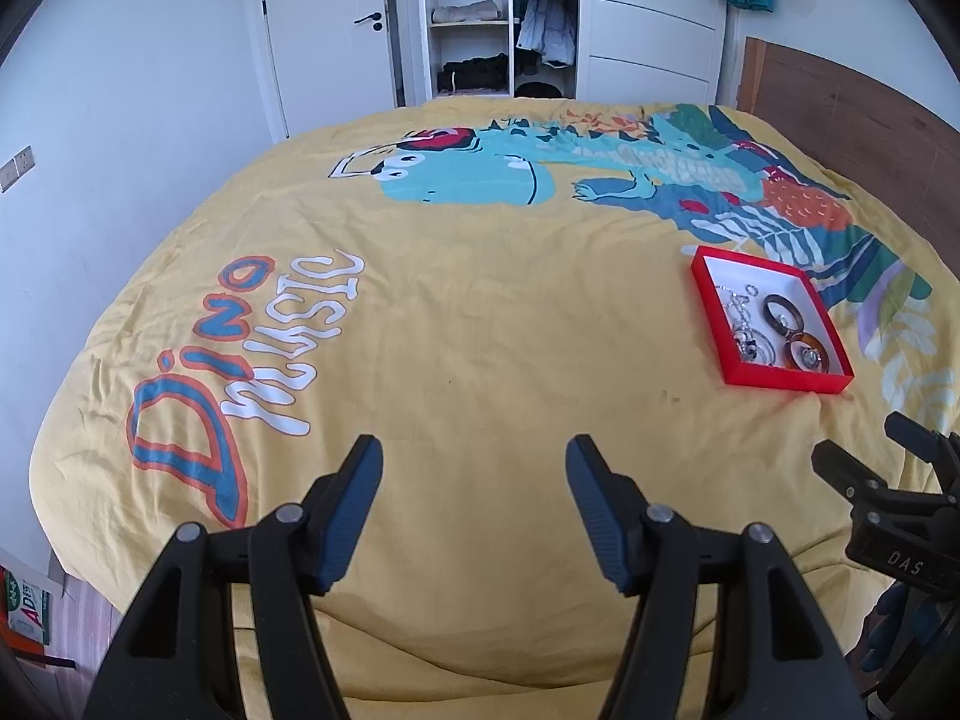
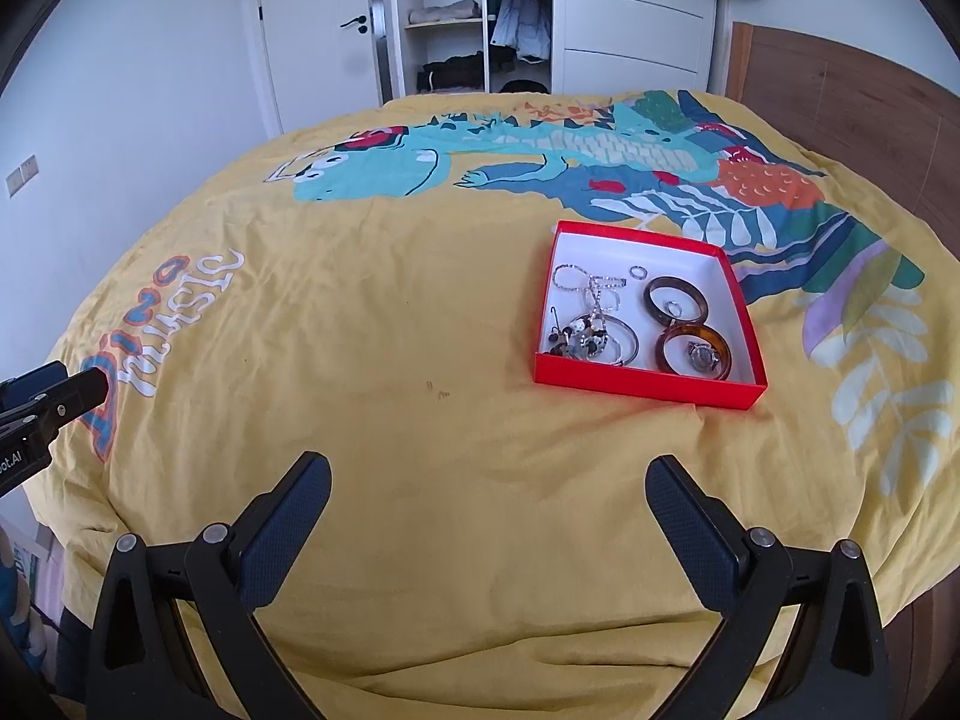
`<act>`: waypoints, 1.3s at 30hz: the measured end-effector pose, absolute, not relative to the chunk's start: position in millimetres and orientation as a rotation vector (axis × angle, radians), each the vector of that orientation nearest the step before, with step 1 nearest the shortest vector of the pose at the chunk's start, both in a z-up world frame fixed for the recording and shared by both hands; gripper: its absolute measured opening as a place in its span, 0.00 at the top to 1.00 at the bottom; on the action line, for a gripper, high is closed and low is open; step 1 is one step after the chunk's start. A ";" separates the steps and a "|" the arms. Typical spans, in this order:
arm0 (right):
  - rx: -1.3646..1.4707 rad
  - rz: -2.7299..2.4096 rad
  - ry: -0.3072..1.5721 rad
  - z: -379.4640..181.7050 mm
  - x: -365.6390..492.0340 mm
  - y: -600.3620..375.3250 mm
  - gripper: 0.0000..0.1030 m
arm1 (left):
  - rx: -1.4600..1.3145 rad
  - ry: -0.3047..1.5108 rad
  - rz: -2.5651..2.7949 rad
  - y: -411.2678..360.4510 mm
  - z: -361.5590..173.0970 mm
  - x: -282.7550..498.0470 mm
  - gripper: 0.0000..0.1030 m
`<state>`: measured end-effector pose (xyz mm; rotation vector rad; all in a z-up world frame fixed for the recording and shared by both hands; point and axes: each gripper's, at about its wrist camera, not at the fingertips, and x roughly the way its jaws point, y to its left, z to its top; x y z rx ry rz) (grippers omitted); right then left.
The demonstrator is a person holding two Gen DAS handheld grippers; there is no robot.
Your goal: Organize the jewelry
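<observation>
A red tray [image 2: 645, 385] with a white inside lies on the yellow bedspread [image 2: 420, 330], right of centre. It holds two brown bangles [image 2: 675, 299], a silver hoop [image 2: 618, 342], a chain [image 2: 591, 285], small rings and beaded pieces. The tray also shows in the left wrist view [image 1: 786, 377]. My left gripper [image 1: 474, 456] is open and empty, near the bed's front edge, left of the tray. My right gripper [image 2: 489, 474] is open and empty, in front of the tray. Each gripper shows at the edge of the other's view.
The bedspread has a dinosaur print and "Dino music" lettering [image 1: 240, 360]. A wooden headboard [image 2: 840, 96] is at the right. A white door [image 1: 324, 30] and an open wardrobe [image 1: 498, 18] stand beyond the bed. A box [image 1: 27, 618] sits on the floor at left.
</observation>
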<state>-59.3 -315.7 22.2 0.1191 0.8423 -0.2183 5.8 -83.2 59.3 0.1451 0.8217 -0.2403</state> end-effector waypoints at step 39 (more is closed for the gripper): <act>0.117 -0.217 0.852 19.0 -65.2 -318.7 0.00 | 0.149 0.839 -0.256 -83.4 51.2 -1.6 0.40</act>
